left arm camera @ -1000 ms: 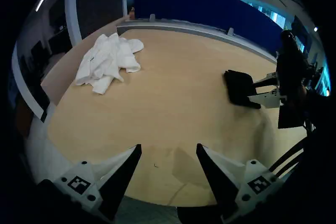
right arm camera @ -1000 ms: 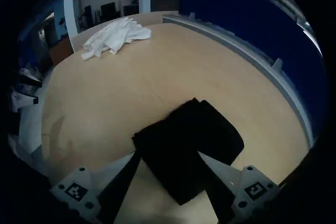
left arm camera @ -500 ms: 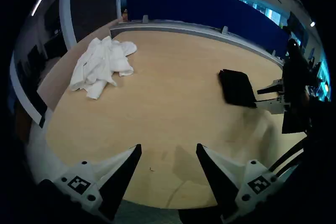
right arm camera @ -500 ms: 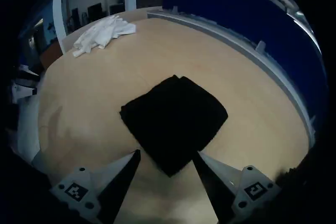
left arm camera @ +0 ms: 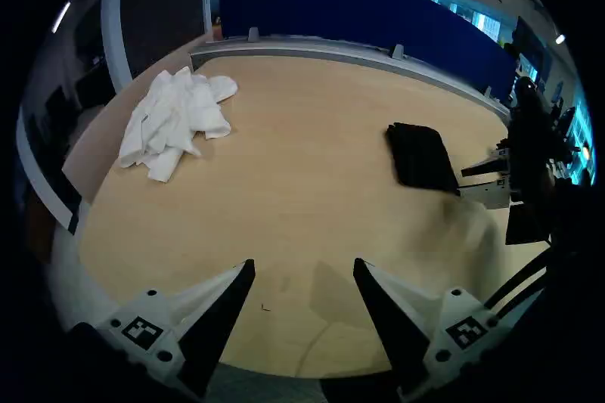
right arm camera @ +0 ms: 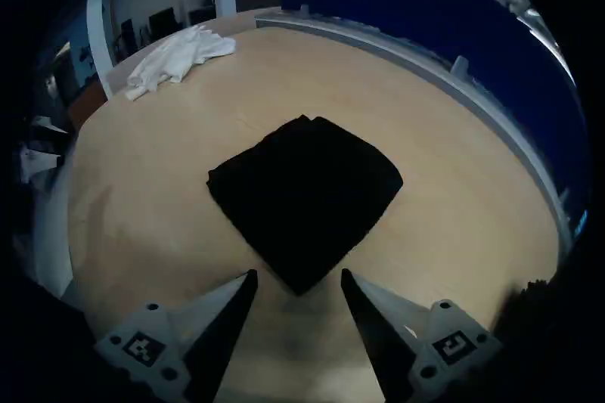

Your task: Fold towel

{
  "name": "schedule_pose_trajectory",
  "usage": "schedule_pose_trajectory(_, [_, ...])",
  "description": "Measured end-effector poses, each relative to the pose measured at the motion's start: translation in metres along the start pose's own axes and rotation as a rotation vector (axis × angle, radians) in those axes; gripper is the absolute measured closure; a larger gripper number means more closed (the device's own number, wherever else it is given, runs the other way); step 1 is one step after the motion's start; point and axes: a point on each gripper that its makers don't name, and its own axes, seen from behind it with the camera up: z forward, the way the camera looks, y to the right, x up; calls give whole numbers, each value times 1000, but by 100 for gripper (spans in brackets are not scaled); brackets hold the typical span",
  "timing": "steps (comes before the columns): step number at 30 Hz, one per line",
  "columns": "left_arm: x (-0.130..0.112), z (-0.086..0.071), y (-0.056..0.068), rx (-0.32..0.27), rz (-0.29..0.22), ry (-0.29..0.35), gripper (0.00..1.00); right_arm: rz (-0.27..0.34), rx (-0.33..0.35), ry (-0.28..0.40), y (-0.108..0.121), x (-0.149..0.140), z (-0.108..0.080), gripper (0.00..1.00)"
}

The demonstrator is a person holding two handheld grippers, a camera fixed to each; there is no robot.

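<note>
Wooden table (left arm camera: pixel 302 176) holds the folded black towel (right arm camera: pixel 306 191), its near corner between the parted fingers of your right gripper (right arm camera: pixel 296 273). Your left gripper (left arm camera: pixel 304 261) is parted too, empty, well apart from the white cloths (left arm camera: pixel 174 119).

Wide bare tabletop (left arm camera: pixel 302 191) across the middle of the left gripper view. Blocked at upper left by a white cloth heap (left arm camera: pixel 172 119), at right by a folded black towel (left arm camera: pixel 420 155), along the top by a blue partition (left arm camera: pixel 363 17).
</note>
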Motion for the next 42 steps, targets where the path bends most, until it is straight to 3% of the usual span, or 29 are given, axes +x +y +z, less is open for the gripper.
schedule_pose_trajectory(4, [-1, 1, 1, -2, -2, -1, 3, 14, -2, 0, 2, -3, 4, 26])
schedule_pose_trajectory(15, [1, -2, 2, -6, -6, -1, 3, 41, 17, -17, 1, -14, 10, 64])
schedule_pose_trajectory(34, [0, -1, 6, -10, -4, -1, 3, 34, 40, -26, -2, -17, 12, 79])
schedule_pose_trajectory(37, [1, 0, 7, -11, -4, -1, 3, 34, 38, -25, -2, -15, 11, 84])
schedule_pose_trajectory(39, [1, 1, 8, -12, -4, -1, 3, 35, 33, -23, -1, -14, 11, 95])
schedule_pose_trajectory(42, [2, 1, 8, -12, -2, 0, 3, 37, 30, -22, 1, -14, 11, 95])
